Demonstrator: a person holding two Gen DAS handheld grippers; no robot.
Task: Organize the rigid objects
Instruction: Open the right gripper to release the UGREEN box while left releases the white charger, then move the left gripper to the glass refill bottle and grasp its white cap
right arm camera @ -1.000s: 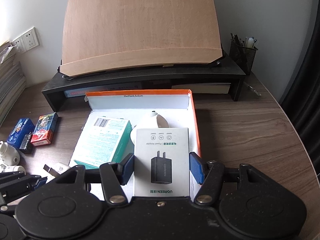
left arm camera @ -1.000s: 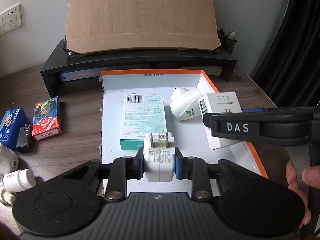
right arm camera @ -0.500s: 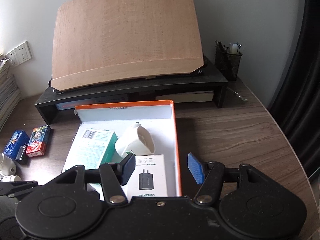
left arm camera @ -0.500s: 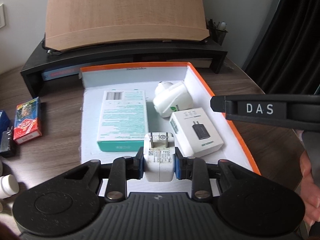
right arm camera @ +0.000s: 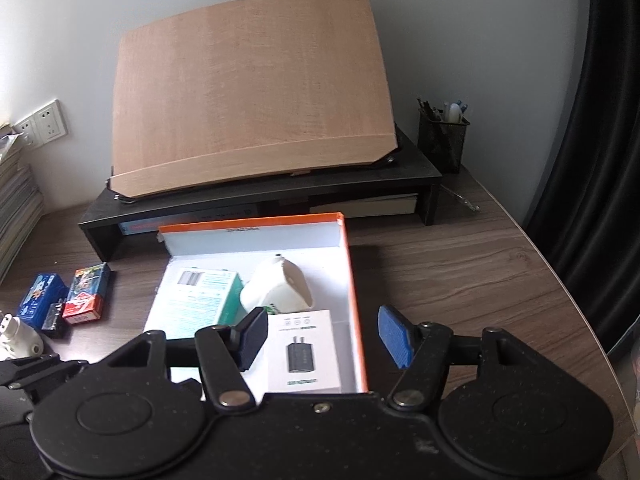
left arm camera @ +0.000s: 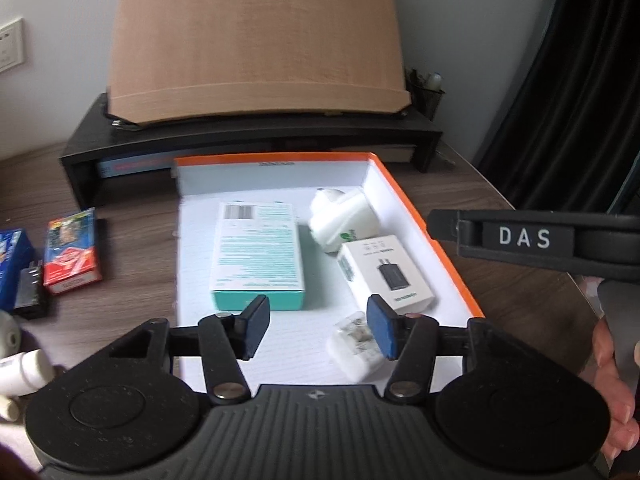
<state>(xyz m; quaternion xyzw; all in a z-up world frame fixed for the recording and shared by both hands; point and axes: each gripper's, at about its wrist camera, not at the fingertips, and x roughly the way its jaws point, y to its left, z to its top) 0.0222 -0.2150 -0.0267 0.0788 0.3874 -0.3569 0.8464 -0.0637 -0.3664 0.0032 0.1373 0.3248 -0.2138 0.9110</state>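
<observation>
An orange-rimmed white tray (left arm camera: 404, 204) holds a teal box (left arm camera: 258, 256), a rounded white plug (left arm camera: 342, 220) and a white charger box (left arm camera: 386, 272). My left gripper (left arm camera: 317, 324) hangs over the tray's near end, its jaws opening. A small white plug adapter (left arm camera: 352, 346) lies blurred on the tray floor beside the right finger, free of both pads. My right gripper (right arm camera: 324, 334) is also opening. It sits above and behind the charger box (right arm camera: 304, 348), which lies flat in the tray (right arm camera: 354, 280) untouched. Its black body marked DAS (left arm camera: 520, 238) crosses the left wrist view.
Left of the tray lie a red card box (left arm camera: 72, 252), a blue box (left arm camera: 12, 264), a black adapter (left arm camera: 30, 288) and a white bottle (left arm camera: 24, 368). Behind stands a black riser (right arm camera: 260, 196) with a wooden board (right arm camera: 252, 100) and a pen holder (right arm camera: 442, 140). A hand (left arm camera: 616, 392) shows at the right.
The left gripper has opened and let go of the white plug adapter, which now lies in the tray. The right gripper has let go of the charger box, opened wider and drawn back.
</observation>
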